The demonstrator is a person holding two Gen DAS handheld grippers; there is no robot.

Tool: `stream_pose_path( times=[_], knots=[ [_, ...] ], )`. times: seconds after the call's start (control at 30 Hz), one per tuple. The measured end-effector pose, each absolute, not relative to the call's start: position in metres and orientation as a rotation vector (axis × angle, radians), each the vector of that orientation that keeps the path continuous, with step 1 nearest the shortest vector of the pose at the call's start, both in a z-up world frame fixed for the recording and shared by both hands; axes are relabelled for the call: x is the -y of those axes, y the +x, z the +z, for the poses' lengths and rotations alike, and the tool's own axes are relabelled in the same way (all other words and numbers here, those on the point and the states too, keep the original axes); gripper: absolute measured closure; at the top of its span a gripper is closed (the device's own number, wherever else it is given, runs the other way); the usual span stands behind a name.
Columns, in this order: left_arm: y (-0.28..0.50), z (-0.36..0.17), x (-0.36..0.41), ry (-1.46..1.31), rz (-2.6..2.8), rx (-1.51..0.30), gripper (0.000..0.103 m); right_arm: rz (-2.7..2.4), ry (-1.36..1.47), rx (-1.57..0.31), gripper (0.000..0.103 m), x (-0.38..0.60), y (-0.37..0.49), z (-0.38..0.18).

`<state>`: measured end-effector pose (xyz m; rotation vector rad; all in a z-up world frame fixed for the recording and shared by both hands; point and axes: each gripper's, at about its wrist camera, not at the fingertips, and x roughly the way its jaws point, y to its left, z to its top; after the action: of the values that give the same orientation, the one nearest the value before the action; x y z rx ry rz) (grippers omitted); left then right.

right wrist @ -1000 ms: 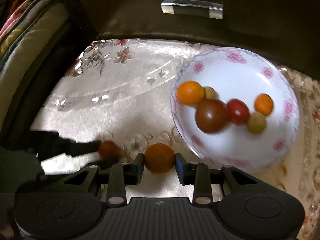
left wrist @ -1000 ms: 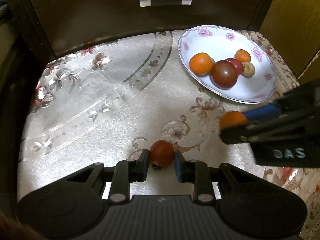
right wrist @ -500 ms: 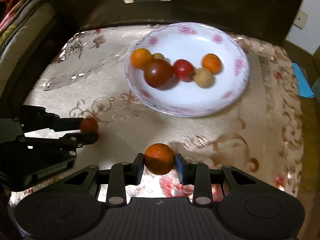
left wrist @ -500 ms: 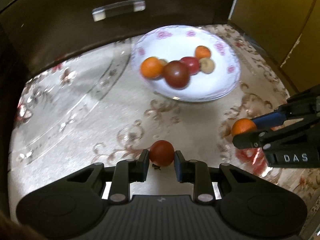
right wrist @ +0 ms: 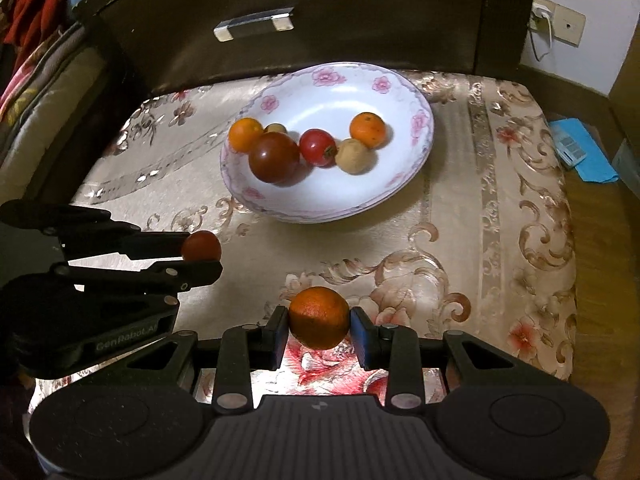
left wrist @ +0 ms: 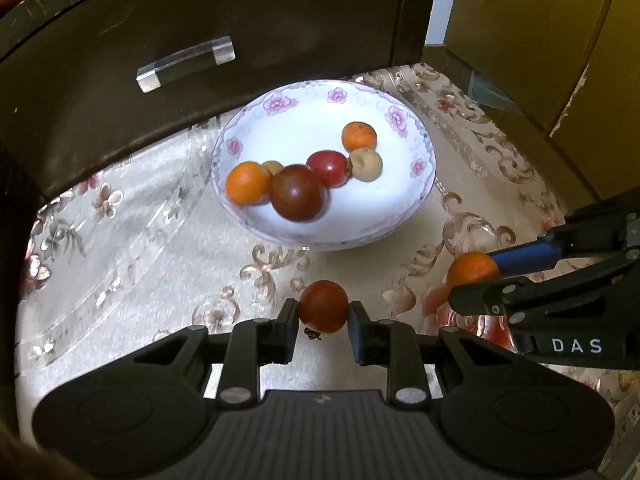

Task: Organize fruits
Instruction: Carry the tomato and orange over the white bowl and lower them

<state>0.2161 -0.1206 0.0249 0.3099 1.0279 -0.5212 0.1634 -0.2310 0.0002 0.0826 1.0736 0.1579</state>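
Left tool (left wrist: 323, 320): we grip a small red tomato (left wrist: 323, 306).
Right tool (right wrist: 319, 330): we grip an orange (right wrist: 319, 317).
Flowered plate (right wrist: 416, 152): straight ahead of both tools, across the bench; left slightly nearer, we judge.

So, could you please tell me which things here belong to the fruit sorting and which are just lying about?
Job: red tomato in left tongs; orange in right tongs; plate of fruit.
Lying about: blue packet, drawer handle, wall socket.

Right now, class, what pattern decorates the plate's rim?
Pink flowers on white around the plate rim, clearest in the right wrist view.
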Motion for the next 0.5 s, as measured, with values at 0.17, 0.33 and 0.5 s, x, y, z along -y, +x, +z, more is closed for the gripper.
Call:
stream_pose_path(
  times=[0.17,0.33,0.5],
  knots=[
    [0.224,0.027,0.124,0.297,-0.515,-1.016,0.068,0.159,0.097,-1.045,0.076,0.235,0.170,0.006],
    [0.230,0.028,0.129,0.295,-0.516,-1.003,0.068,0.160,0.108,-1.031,0.076,0.239,0.178,0.009],
    [0.234,0.030,0.131,0.291,-0.513,-0.993,0.068,0.161,0.115,-1.019,0.076,0.241,0.183,0.011]
  ],
)
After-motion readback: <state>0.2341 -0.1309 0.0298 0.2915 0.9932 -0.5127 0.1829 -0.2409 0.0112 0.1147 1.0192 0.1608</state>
